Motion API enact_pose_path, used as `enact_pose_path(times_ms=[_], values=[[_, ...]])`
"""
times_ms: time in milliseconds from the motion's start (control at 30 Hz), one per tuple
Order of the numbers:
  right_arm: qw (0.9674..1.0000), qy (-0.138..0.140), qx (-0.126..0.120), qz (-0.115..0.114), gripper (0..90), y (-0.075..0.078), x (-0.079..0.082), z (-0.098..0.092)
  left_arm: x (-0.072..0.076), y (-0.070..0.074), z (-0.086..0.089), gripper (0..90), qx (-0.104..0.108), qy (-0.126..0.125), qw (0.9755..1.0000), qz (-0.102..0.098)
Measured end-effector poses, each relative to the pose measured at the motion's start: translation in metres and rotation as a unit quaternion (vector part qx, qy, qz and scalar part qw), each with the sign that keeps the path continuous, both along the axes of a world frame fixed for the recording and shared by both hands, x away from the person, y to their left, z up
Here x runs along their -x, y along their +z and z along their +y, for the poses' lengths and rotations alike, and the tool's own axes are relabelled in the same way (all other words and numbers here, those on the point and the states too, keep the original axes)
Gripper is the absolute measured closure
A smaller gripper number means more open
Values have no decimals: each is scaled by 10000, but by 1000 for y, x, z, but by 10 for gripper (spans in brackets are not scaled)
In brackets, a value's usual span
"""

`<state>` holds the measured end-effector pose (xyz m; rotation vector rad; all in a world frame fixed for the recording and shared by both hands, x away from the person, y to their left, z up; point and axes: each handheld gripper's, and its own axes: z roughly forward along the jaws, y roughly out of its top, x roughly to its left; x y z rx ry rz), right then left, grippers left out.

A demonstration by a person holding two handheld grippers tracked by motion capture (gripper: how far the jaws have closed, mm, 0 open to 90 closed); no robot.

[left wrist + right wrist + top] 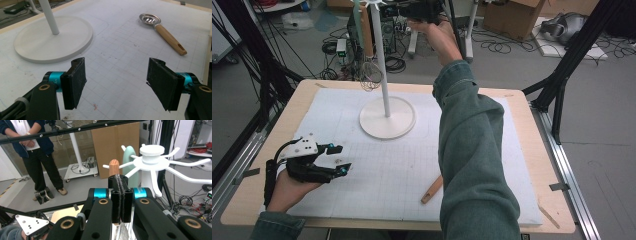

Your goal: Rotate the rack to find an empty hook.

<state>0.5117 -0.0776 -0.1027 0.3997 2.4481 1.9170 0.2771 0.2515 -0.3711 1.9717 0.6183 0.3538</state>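
Up at the top of the white stand [384, 65] the right gripper [119, 192] has its jaws pressed together on a wooden-handled utensil [114, 168], the rounded handle end poking up above the pads and a glint of metal hanging below them, so it is carried upright, handle high. In the right gripper view the handle sits just beside one of the white hook arms [122, 165] that fan out from the stand's hub [151, 151], near it but not on it, and I can't tell whether the handle has a hole lined up with that arm. A pale green tool [129, 157] hangs behind the hub, and in the high view a wire whisk [370, 76] dangles lower down beside the pole. So this reads as the hanging step, with the utensil brought to the rack and not yet hooked. Down on the surface [377, 175] the left gripper [338, 159] rests with its jaws wide apart and nothing between them, and its own view looks across at a strainer spoon [162, 31] lying flat with a wooden handle, well apart from the stand's round base [50, 40]. Next move, as I judge it, calls for a careful nudge to slip the handle onto the hook arm before the jaws let go.
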Motion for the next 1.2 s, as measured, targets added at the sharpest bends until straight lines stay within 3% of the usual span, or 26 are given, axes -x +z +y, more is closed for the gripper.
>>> enact_pose_path(times_ms=[800,1200], values=[[9998,-178,94,-86,900,-1,11,19,1,1,-2,319,-9,-29,10000,-9],[9997,-199,91,-123,899,-2,18,17,2,1,0,319,26,-8,10000,-19]])
